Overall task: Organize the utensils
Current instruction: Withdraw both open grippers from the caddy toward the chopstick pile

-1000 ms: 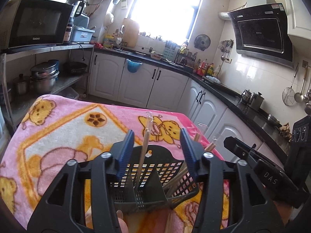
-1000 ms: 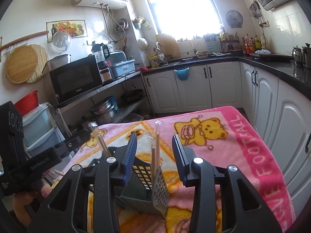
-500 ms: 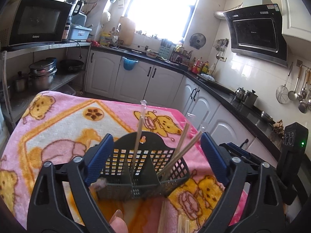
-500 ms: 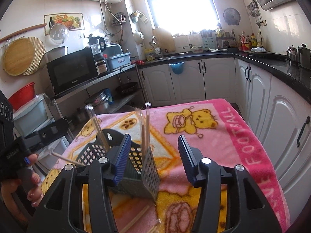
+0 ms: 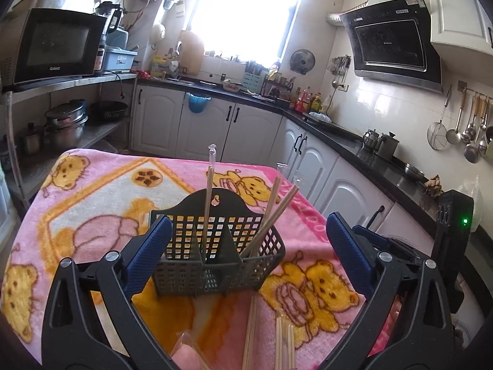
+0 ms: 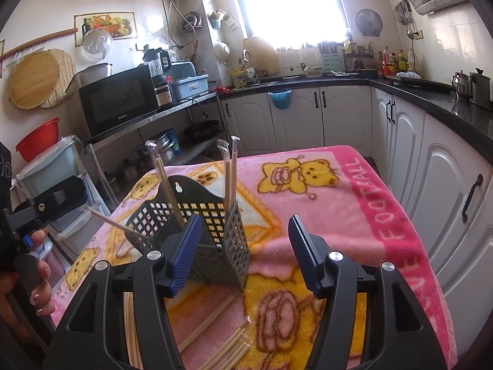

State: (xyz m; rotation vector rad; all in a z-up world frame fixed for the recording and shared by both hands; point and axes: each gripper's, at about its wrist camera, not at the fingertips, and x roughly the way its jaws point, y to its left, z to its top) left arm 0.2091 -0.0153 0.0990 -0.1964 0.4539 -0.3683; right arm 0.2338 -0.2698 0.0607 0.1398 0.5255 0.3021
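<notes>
A dark grey mesh utensil basket stands on the pink bear blanket. Wrapped wooden chopsticks stand upright in its middle section, and more chopsticks lean in its right section. My left gripper is open very wide, jaws still opening, with the basket ahead between the fingers and untouched. In the right wrist view the basket sits just beyond my right gripper, whose jaws are opening, its pads not pressing anything. Upright chopsticks rise from the basket's near corner.
Loose chopsticks lie on the blanket near me, also seen as loose chopsticks. A hand holds the left gripper's handle at the left edge. White cabinets run close along the table's right side.
Both grippers have drawn back from the basket and their jaws have widened. The chopsticks that stood between each pair of jaws now stand free in the basket.
</notes>
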